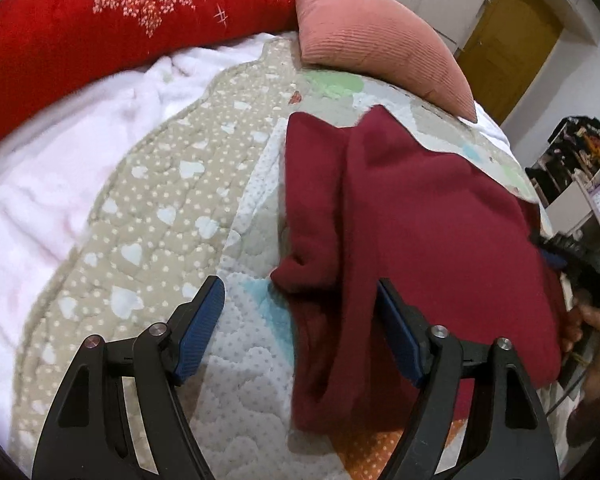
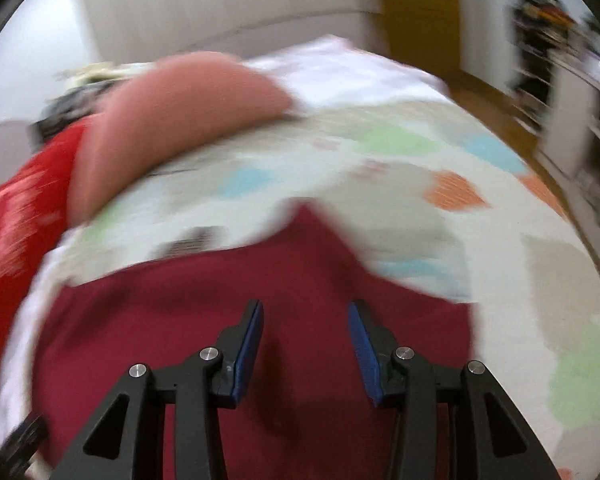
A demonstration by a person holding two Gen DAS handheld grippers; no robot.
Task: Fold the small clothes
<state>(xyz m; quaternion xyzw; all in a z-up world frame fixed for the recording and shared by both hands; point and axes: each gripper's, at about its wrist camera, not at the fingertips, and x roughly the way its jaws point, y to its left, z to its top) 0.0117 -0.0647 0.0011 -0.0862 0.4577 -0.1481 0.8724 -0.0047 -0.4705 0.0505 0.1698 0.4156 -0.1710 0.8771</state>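
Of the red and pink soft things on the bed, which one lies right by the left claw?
The dark maroon garment, spread on the quilt beside the left claw. The bright red blanket and pink pillow lie at the far end.

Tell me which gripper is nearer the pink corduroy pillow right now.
Hard to call. Left gripper hovers open over the maroon garment's near edge, the pink pillow beyond its far end. Right gripper is open over the garment too, pillow ahead-left; that view is blurred.

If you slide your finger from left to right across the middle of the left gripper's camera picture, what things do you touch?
fluffy white blanket → heart-patterned quilt → dark red garment → cluttered shelf at the far right.
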